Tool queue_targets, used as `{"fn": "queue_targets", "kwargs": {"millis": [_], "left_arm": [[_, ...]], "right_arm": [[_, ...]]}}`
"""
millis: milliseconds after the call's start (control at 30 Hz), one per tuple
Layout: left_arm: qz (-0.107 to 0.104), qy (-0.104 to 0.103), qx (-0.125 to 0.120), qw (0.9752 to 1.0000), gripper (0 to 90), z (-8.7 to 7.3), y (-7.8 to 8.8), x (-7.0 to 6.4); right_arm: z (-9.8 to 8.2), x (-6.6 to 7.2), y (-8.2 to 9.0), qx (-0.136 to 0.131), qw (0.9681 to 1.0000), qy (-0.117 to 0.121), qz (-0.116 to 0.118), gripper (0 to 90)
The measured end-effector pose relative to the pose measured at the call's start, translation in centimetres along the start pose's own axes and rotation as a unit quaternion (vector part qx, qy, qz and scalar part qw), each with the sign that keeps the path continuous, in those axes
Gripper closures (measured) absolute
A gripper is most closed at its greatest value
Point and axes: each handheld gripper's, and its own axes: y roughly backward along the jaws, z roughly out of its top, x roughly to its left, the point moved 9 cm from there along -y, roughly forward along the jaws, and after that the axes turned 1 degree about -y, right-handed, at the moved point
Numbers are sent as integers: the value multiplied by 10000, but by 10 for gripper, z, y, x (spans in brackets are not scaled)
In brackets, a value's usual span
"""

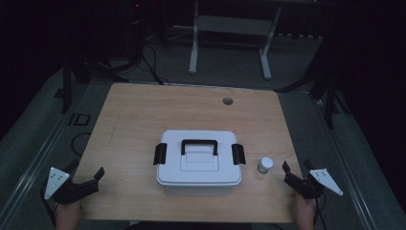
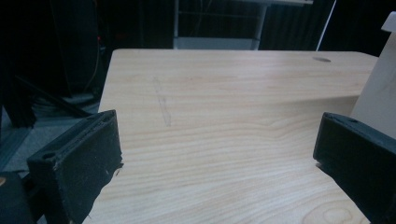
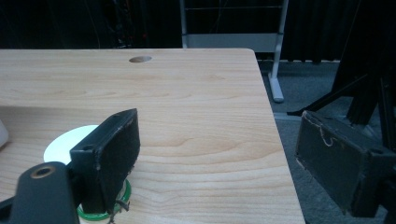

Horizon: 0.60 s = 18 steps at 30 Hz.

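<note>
Both claws stand released with nothing between their jaws: the left gripper (image 1: 93, 179) hovers at the near left corner of the wooden table (image 1: 139, 115), the right gripper (image 1: 294, 173) at the near right edge, just beside a small white-capped bottle (image 1: 265, 165) it does not touch. A white storage box (image 1: 198, 165) with a black handle and black side latches sits closed in the middle, well apart from both. In the right gripper view the bottle (image 3: 70, 142) is half hidden behind a jaw, with a green band at its base, and the dim light leaves its label unreadable.
</note>
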Motion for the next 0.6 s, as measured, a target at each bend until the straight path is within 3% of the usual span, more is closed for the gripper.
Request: {"fn": "queue_targets", "kwargs": {"millis": [100,200,233,267,300,467,533,567,600], "left_arm": [[-149,194,-39,9997,6,4,2,-1],[-340,289,289,9986,6,-1,0,-4],[-340,289,289,9986,6,-1,0,-4],[-420,261,598,9970,6,-4,-2,-5],[-470,234,706,9961,5,-5,-3,-6],[-738,314,1072,9910,6,-5,-1,-5],[-738,314,1072,9910,6,-5,-1,-5],[-856,83,1447,9857,6,-11,0,-6],[-856,83,1447,9857,6,-11,0,-6]], "right_arm": [[0,0,0,7,10000,-12,5,136],[0,3,0,15,10000,45,55,136],[0,3,0,15,10000,45,55,136],[-1,4,0,20,9999,80,75,136],[-1,5,0,29,9999,132,59,136],[-2,6,-1,95,9998,71,146,136],[-2,6,-1,90,9998,60,163,136],[-2,5,0,80,9998,19,158,136],[-2,5,1,50,9998,-52,172,136]]}}
